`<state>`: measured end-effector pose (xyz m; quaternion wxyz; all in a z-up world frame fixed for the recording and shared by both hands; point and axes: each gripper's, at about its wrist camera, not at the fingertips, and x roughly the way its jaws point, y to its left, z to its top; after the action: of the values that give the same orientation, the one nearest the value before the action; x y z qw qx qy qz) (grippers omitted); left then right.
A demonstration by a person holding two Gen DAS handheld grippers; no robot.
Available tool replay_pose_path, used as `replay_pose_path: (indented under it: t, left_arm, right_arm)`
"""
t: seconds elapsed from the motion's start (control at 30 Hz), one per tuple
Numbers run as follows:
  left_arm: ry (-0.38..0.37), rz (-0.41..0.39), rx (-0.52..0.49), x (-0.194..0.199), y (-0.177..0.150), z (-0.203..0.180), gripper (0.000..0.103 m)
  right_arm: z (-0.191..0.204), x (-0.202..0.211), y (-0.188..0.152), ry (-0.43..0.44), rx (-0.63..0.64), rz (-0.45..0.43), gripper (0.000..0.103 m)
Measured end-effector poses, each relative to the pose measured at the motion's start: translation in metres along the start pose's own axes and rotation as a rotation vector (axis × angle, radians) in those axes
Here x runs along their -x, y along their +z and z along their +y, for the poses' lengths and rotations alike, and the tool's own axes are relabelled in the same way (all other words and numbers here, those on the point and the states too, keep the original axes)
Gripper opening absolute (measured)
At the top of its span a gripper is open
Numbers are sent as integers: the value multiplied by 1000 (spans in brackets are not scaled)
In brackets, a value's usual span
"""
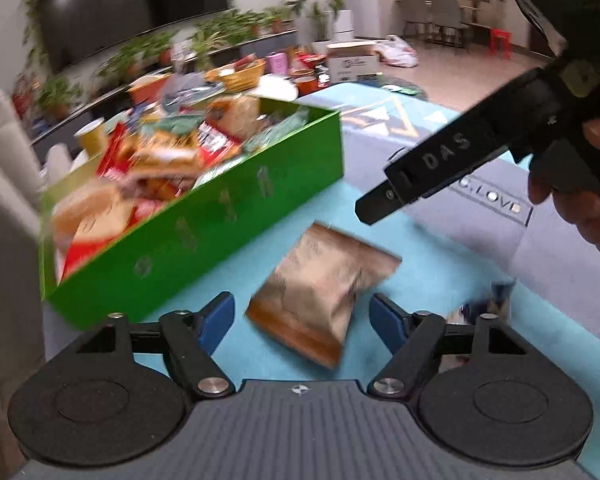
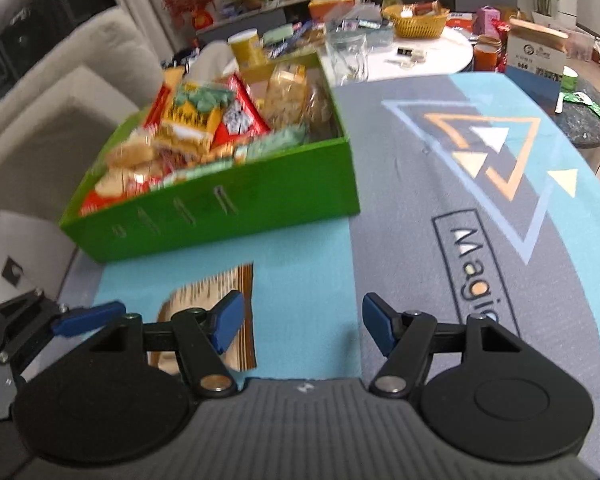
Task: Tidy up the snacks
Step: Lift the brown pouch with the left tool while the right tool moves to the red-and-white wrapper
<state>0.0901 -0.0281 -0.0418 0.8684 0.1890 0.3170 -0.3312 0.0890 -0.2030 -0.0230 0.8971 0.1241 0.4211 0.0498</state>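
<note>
A green box full of mixed snack packets stands on the blue and grey mat; it also shows in the right wrist view. A bronze foil snack packet lies flat on the mat just in front of the box. My left gripper is open, its blue pads on either side of the packet's near end, not touching it. My right gripper is open and empty over the mat, with the same packet partly behind its left finger. The left gripper's blue fingertip shows at the lower left.
The patterned mat spreads right of the box. A white round table behind holds a yellow basket, cups and packets. A beige sofa stands left. The right gripper's black body and the hand holding it hang above the mat.
</note>
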Motion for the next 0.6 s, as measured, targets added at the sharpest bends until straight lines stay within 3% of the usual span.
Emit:
replay_pose_path:
  t: [0.17,0.3,0.37,0.6]
  left_arm:
    - [-101,118,-70,-37,17,6,75]
    - [-133,127,-58,-48,23,8,75]
    - [-120,117,-13,-49,23,7,64]
    - [-23,76,60,-35,11,-6,61]
  right_arm:
    - [-16,9,1,-5,-45,-3,83]
    - [-26,15,0,-15,-80,-8,84]
    - [-28,13,1,-6,-91,-6,84]
    - [-22,14,-3,29,-74,7,84]
